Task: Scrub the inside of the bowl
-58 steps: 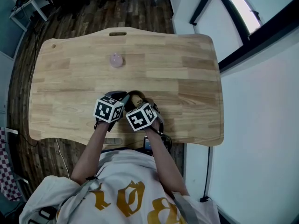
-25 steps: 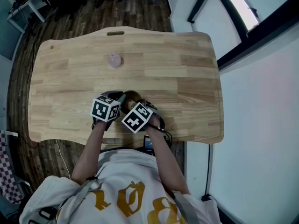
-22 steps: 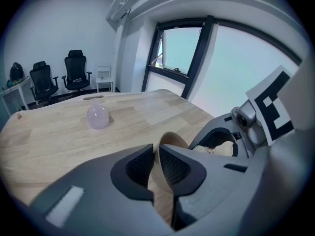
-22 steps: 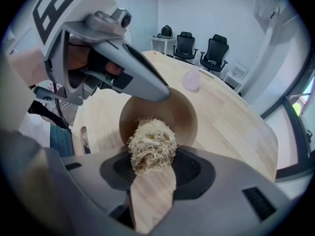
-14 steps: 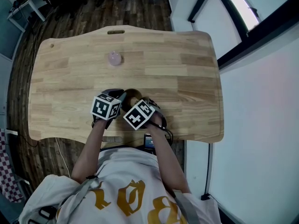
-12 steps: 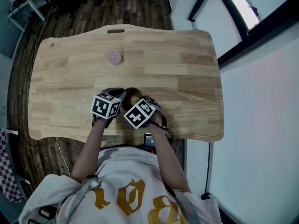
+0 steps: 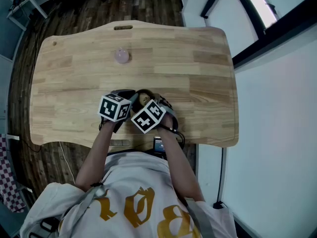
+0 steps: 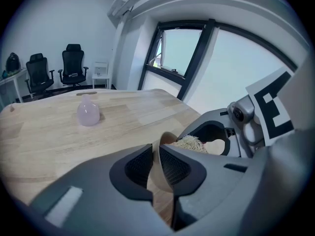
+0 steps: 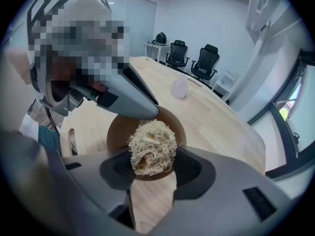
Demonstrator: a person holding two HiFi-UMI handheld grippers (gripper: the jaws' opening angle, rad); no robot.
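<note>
A brown wooden bowl [image 7: 143, 98] is near the table's front edge, tipped on its side. My left gripper [image 8: 156, 154] is shut on the bowl's rim [image 8: 164, 173], one jaw inside and one outside. My right gripper [image 9: 152, 168] is shut on a straw-coloured fibre scrubber [image 9: 151, 146]. The scrubber sits against the inside of the bowl [image 9: 119, 128]. In the left gripper view the scrubber [image 8: 190, 142] shows just past the rim. From the head view both marker cubes hide most of the bowl, the left gripper [image 7: 130, 99] beside the right gripper [image 7: 150, 102].
A small pale pink rounded object [image 7: 122, 56] stands on the far part of the wooden table [image 7: 198, 73], also seen from the left gripper [image 8: 88, 113]. A dark device [image 7: 158, 145] lies at the front edge. Office chairs [image 8: 74, 65] stand beyond the table.
Both grippers stay together at the bowl. The right gripper's cube has shifted a little over it, back and forth. The bowl has not left its spot.
</note>
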